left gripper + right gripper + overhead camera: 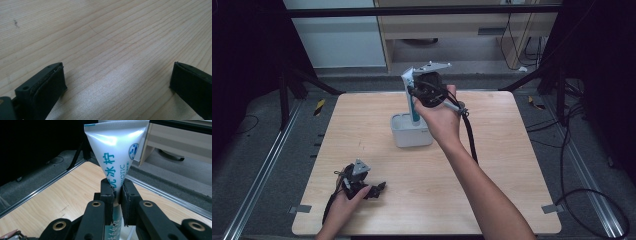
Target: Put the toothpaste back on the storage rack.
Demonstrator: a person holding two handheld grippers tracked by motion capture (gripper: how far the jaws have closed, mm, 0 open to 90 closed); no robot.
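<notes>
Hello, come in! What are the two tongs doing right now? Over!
Right tongs shut on the toothpaste tube, upright over the white cup. Left tongs open, low over bare table. Nothing in the way.

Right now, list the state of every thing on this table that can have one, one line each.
Tube: upright, crimped end up, clamped between the right gripper's jaws, lower end in the container.
White container: upright on the table, open at the top, holding the tube.
Right gripper: shut on the tube, held above the container.
Left gripper: open, jaws wide apart, low over the table, holding nothing.
</notes>
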